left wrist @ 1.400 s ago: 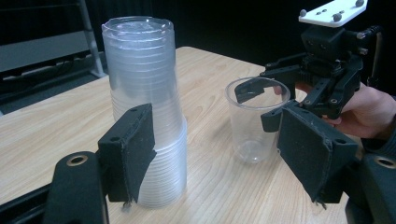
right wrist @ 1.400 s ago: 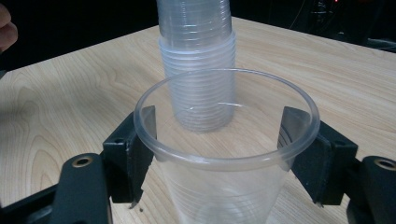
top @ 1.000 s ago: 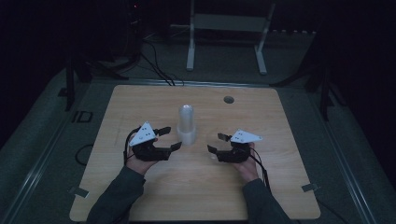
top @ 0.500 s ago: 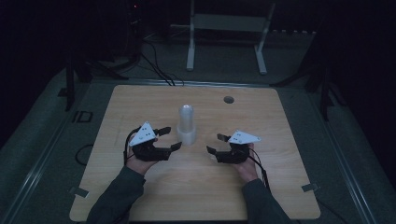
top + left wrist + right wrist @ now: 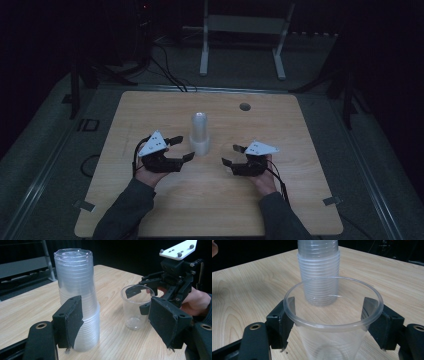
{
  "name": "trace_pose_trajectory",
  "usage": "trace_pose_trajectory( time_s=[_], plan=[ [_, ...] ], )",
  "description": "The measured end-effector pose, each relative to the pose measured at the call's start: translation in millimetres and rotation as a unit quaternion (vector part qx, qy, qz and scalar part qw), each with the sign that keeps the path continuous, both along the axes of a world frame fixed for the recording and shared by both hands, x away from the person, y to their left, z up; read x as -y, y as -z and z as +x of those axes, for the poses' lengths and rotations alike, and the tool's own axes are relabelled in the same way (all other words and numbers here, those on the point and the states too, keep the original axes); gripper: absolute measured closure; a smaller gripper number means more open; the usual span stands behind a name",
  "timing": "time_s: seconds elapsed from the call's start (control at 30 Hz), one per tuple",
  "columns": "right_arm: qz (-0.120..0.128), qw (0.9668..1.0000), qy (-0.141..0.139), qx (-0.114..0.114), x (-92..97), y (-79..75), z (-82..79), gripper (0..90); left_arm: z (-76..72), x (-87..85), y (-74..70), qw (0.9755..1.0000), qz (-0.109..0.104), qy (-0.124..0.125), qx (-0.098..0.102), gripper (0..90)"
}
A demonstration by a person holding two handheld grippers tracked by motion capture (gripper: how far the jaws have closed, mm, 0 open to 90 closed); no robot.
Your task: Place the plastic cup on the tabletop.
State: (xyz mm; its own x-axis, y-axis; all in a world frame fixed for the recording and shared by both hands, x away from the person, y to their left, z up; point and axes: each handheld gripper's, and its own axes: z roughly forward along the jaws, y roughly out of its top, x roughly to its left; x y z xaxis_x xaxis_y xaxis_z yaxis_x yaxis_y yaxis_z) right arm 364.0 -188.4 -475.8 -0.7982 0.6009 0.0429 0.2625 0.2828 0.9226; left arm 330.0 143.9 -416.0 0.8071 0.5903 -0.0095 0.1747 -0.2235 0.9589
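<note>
Pinching the single cup [image 5: 329, 340] just under its rim, the right gripper [image 5: 230, 154] is pressing a pad against either side of the thin clear wall. The hold is looking light, since the rim is staying round. The cup is standing upright on the table [image 5: 300, 200], at about 4 o'clock from the stack of cups [image 5: 200, 132] and apart from it. By my judgement, three things are threatening here. A harder squeeze is likely to buckle the soft wall and make the cup pop out. A looser hold during a lift is likely to let the slick plastic slide down until only the rim is catching on the pads. A quick sweep toward 10 o'clock is risking a knock against the tall stack, which is already looking slightly bent in the left gripper view and could be tipping over. The left gripper [image 5: 184, 147] is waiting at the stack's 8 o'clock, claw wide and empty, tips near the stack's base without touching it, so a careless nudge from that side is carrying the same danger. Both hands are lying low over the table, forearms coming in from 6 o'clock, each gripper pointing inward at the stack.
</note>
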Motion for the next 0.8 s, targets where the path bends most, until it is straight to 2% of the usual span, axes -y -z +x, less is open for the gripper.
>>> trace_pose_trajectory(
  time_s=[0.23,0.53,0.8],
  plan=[
    [-0.003,1.0000,0.000,-0.002,0.3,1.3,-0.5,26.5,0.0,-0.3,-0.2,1.0000,-0.001,0.000,0.001,27.7],
    [-0.007,0.9999,-0.002,-0.012,2.0,1.2,-2.3,20.9,-0.1,-0.5,-0.2,1.0000,-0.001,-0.001,0.000,27.7],
    [-0.020,0.9996,0.000,-0.019,4.2,2.3,-4.3,17.1,-0.1,-0.7,-0.2,1.0000,-0.002,-0.001,0.000,27.7]
  ],
)
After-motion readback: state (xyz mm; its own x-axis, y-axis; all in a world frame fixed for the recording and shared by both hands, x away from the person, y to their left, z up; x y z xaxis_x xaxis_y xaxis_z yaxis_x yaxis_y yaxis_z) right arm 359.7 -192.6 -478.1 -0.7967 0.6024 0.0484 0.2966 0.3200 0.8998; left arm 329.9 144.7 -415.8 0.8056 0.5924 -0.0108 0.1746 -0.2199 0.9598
